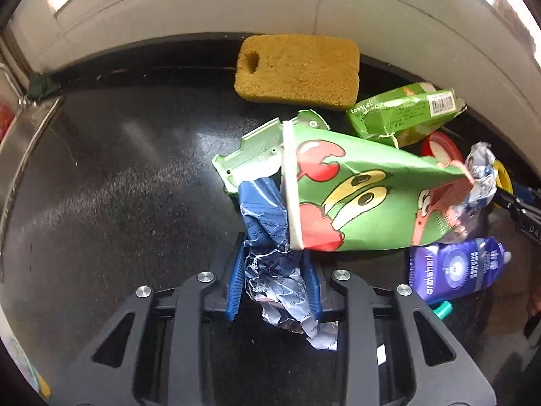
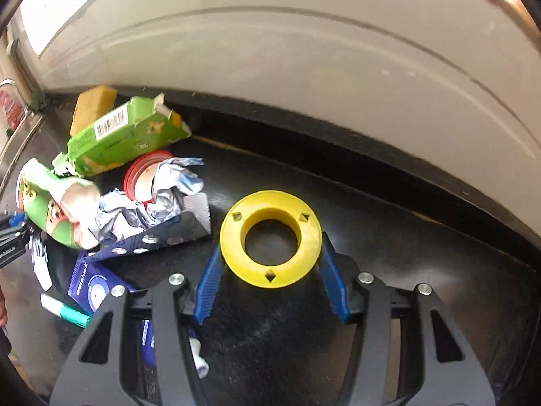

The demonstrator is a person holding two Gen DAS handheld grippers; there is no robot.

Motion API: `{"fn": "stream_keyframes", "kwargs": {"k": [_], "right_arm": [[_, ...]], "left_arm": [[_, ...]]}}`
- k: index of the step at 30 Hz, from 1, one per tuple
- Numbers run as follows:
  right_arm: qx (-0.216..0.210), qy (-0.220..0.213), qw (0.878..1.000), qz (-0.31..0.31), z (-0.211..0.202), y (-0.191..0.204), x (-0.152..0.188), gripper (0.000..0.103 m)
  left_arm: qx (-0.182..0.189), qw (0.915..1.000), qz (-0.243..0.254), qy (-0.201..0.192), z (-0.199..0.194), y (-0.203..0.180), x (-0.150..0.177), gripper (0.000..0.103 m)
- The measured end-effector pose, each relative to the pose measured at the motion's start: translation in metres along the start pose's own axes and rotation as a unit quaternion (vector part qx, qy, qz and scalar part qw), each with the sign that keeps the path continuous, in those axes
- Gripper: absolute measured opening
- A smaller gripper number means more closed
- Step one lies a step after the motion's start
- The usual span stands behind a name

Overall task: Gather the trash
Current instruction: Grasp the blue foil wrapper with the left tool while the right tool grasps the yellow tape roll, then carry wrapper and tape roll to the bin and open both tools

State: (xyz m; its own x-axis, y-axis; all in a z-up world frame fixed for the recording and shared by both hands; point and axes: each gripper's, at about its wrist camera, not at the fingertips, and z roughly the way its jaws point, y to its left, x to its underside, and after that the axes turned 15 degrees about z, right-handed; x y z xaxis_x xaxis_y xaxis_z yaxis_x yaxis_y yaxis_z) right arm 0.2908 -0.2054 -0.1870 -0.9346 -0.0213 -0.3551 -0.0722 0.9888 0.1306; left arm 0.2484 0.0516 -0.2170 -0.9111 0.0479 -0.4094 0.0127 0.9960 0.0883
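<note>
In the left wrist view my left gripper (image 1: pixel 275 253) is shut on a crumpled blue and white wrapper (image 1: pixel 274 264), held over the black counter (image 1: pixel 118 186). A green cartoon paper cup (image 1: pixel 365 199) lies on its side just ahead of it. In the right wrist view my right gripper (image 2: pixel 270 247) holds a yellow plastic ring (image 2: pixel 270 238) between its blue fingers (image 2: pixel 208 284). To its left lie a green carton (image 2: pixel 125 135), crumpled foil wrappers (image 2: pixel 162 196), a red lid (image 2: pixel 142 176) and the cup (image 2: pixel 57 209).
A yellow sponge (image 1: pixel 297 71) lies by the white back wall (image 1: pixel 236 10). A purple oralshark pack (image 1: pixel 453 267) and a teal-capped marker (image 2: pixel 67 311) lie on the counter. A pale green plastic piece (image 1: pixel 253 155) lies under the cup. A steel sink edge (image 1: pixel 20 128) runs along the left.
</note>
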Motion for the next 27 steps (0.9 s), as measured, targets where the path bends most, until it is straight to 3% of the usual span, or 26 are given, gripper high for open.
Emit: {"fn": "stream_keyframes", "kwargs": {"k": [9, 17, 22, 27], "right_arm": [[0.006, -0.032, 0.999, 0.033, -0.064, 0.005, 0.013, 0.054], [-0.001, -0.049, 0.998, 0.048, -0.134, 0.030, 0.071, 0.054], [-0.002, -0.050, 0.998, 0.048, -0.168, 0.038, 0.110, 0.054], [-0.003, -0.051, 0.998, 0.047, -0.176, 0.044, 0.127, 0.054]], "left_arm": [[-0.003, 0.9990, 0.015, -0.043, -0.062, 0.010, 0.019, 0.029], [0.011, 0.9962, 0.051, -0.069, -0.124, -0.001, 0.066, 0.029], [0.020, 0.9947, 0.068, -0.074, -0.141, -0.001, 0.089, 0.030], [0.023, 0.9938, 0.074, -0.080, -0.149, -0.001, 0.099, 0.030]]}}
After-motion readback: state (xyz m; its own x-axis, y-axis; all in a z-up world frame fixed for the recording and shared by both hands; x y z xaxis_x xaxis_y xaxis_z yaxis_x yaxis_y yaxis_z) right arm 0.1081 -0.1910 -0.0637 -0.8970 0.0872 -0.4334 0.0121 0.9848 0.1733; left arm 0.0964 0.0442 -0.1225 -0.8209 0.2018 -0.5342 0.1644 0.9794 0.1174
